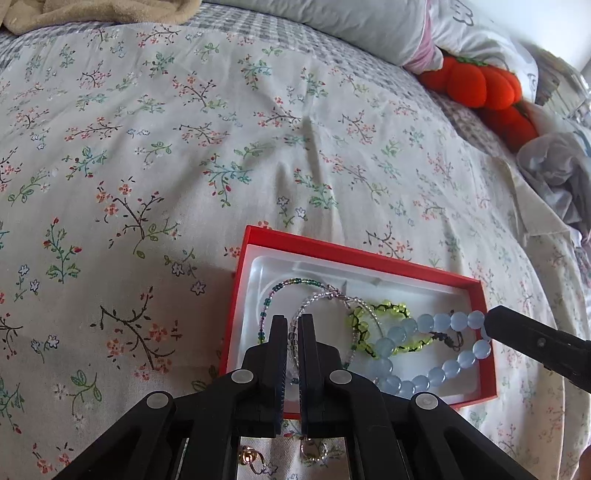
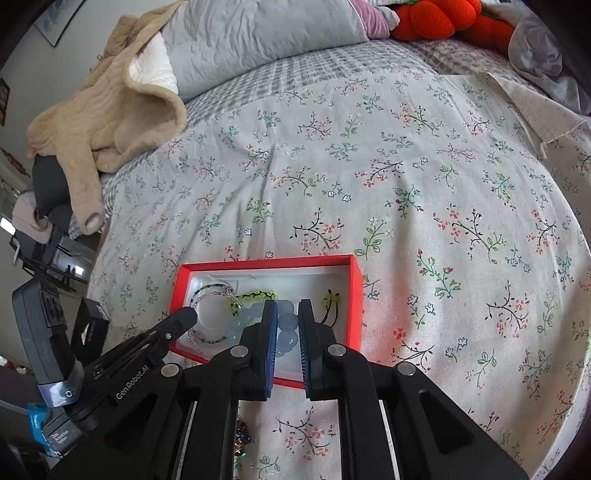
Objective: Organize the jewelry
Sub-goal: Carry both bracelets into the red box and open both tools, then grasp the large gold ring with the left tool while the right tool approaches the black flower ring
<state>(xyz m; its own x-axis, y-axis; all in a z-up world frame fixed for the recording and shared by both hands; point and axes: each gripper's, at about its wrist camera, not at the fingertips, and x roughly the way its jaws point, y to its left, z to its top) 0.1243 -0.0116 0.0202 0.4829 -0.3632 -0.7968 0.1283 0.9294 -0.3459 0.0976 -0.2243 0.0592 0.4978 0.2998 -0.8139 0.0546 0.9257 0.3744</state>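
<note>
With the blue bead bracelet (image 2: 284, 325) lying between the right gripper (image 2: 287, 314)'s narrowly parted fingers, low in the red box (image 1: 476, 354), at 6 o'clock, and the left gripper (image 1: 293, 325)'s fingers pinching the clear bead strand (image 1: 317, 300), lifting could drag the tangled green bracelet (image 1: 373, 317) out too.

A bed in daylight, spread with a floral cover

The floral bedspread (image 2: 388, 177) fills most of both views, over a grey checked sheet (image 2: 295, 74) toward the head of the bed. There lie a grey pillow (image 2: 258, 33) and a beige quilted blanket (image 2: 107, 110) — the blanket drooping off the left edge. Red plush cushions (image 1: 480, 83) sit at the far right corner beside crumpled pale cloth (image 1: 554, 173). A framed picture (image 2: 55, 22) hangs on the wall — soft, even light throughout.
</note>
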